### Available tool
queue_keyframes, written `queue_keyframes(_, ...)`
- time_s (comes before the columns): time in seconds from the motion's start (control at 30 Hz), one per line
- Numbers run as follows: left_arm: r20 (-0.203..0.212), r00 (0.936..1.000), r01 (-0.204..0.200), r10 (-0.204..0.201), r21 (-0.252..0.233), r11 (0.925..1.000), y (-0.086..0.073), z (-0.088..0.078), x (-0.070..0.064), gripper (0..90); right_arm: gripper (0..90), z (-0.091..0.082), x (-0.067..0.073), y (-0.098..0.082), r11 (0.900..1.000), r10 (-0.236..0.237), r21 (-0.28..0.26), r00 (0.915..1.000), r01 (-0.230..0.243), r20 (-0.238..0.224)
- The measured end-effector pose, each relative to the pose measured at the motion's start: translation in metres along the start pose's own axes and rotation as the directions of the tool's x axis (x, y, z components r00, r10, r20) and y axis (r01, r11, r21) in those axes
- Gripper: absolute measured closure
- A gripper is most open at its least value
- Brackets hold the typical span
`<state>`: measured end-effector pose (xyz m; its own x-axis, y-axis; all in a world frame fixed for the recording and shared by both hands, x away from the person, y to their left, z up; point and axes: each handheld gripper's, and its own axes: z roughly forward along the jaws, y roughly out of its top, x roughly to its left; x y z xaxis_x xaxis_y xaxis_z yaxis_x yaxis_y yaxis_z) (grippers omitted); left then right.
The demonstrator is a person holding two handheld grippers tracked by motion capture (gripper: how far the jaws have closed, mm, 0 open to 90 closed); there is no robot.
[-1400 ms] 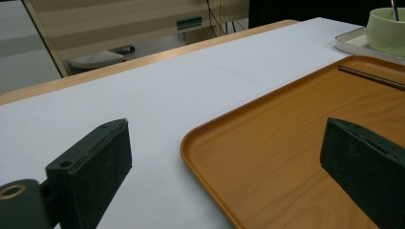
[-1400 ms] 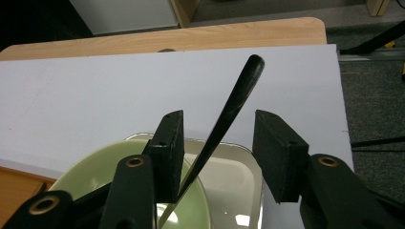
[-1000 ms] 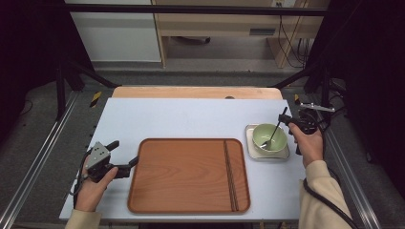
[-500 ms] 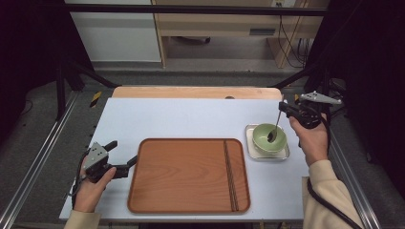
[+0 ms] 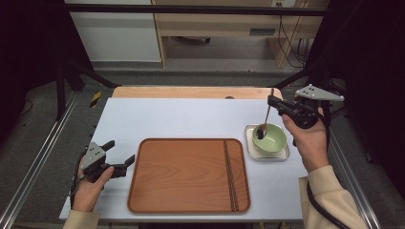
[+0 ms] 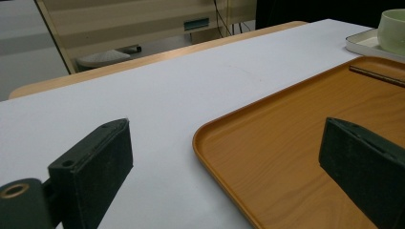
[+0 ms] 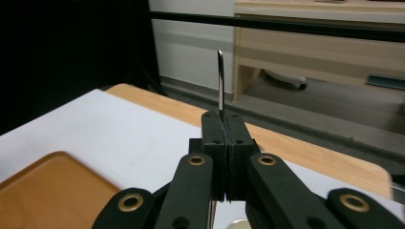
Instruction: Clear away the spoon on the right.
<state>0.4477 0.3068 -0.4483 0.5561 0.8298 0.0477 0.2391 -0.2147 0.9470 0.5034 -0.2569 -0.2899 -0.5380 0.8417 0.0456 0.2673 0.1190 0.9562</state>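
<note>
Right gripper pinching spoon handle, bowl end dipped in green bowl on small tray. Left gripper spread beside wooden tray. White desk, dim surroundings.

Bowl cropped at frame edge

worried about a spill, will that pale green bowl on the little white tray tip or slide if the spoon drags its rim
The pale green bowl looks squat and wide, so it probably slides rather than tips. The small white tray has a raised rim that should stop it. The thin metal spoon, clamped in the right gripper, looks stiff enough to nudge it.
</note>
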Motion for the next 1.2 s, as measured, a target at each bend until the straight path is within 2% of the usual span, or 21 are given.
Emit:
queue_keyframes(0.13,0.004,1.0000,0.004,-0.004,-0.004,1.0000,0.000,0.000,0.000,4.0,89.8,0.005,0.021,-0.001,1.000,-0.019,0.020,0.9984,0.020,-0.054)
queue_keyframes(0.33,0.006,1.0000,0.004,-0.004,-0.012,0.9999,0.001,0.000,0.000,4.0,89.8,0.013,0.048,-0.008,0.997,-0.041,0.059,0.9914,0.048,-0.124)
queue_keyframes(0.6,0.006,1.0000,-0.002,0.002,-0.016,0.9999,0.001,-0.001,0.001,4.0,89.8,0.029,0.068,-0.025,0.994,-0.035,0.097,0.9826,0.053,-0.182)
queue_keyframes(0.73,0.004,1.0000,0.000,0.000,-0.016,0.9999,0.002,-0.001,0.001,4.0,89.8,0.036,0.077,-0.037,0.991,-0.009,0.128,0.9786,0.036,-0.205)
queue_keyframes(0.8,0.005,1.0000,-0.002,0.002,-0.016,0.9999,0.002,-0.002,0.001,4.0,89.8,0.039,0.082,-0.044,0.989,0.014,0.145,0.9743,0.019,-0.225)
queue_keyframes(1.07,0.011,0.9999,-0.004,0.004,-0.014,0.9999,0.002,-0.001,0.000,4.0,89.7,0.051,0.110,-0.075,0.975,0.047,0.220,0.9541,0.021,-0.296)
queue_keyframes(1.2,0.012,0.9999,0.000,0.001,-0.015,0.9999,0.003,-0.001,-0.001,4.0,89.7,0.053,0.118,-0.086,0.969,0.072,0.248,0.9406,0.014,-0.332)
